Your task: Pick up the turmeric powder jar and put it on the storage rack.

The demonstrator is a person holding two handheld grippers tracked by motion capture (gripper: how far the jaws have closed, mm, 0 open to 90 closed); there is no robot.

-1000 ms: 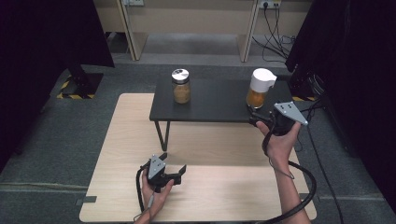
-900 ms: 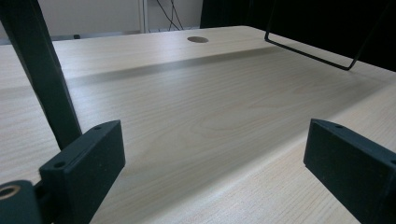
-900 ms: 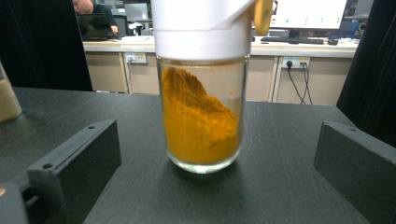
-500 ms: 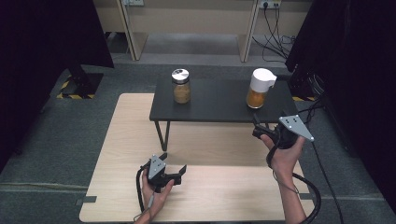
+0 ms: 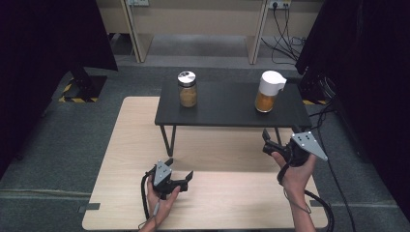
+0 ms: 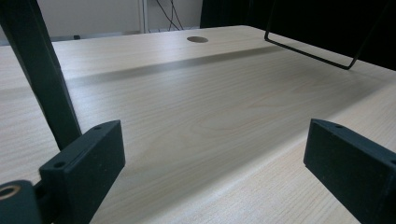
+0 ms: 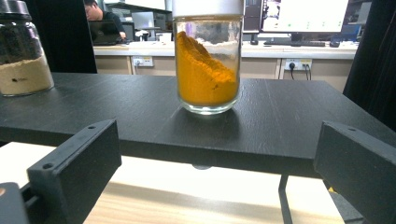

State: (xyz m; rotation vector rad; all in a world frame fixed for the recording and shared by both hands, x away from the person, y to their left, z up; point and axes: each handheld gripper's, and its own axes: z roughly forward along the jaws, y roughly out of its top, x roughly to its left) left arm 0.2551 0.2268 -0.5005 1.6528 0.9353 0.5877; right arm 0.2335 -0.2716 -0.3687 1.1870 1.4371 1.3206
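The landmark here is the low black rectangular shelf (image 5: 227,104) that stands on thin metal legs over the pale wooden table (image 5: 125,145). Near its right end stands the glass jar of orange powder with a white cap (image 5: 268,92), upright, its long axis vertical and its cap pointing straight up; inside, the powder lies banked high on one side. Toward the shelf's left end stands a second glass jar with a silver lid and beige powder (image 5: 187,89), well apart from the first.

The right gripper (image 5: 267,142) is held in front of the shelf's near edge, below and short of the orange jar, jaws spread wide with nothing between them; its own view looks straight at that jar (image 7: 207,63) across the shelf top. The left gripper (image 5: 178,175) rests low over the table, in front of the shelf's left legs, also wide open and empty.

Judging by this, the step in hand is lining up on the orange jar. The next move would call for raising the right gripper above the shelf edge, advancing level, and closing on the glass body below the cap.
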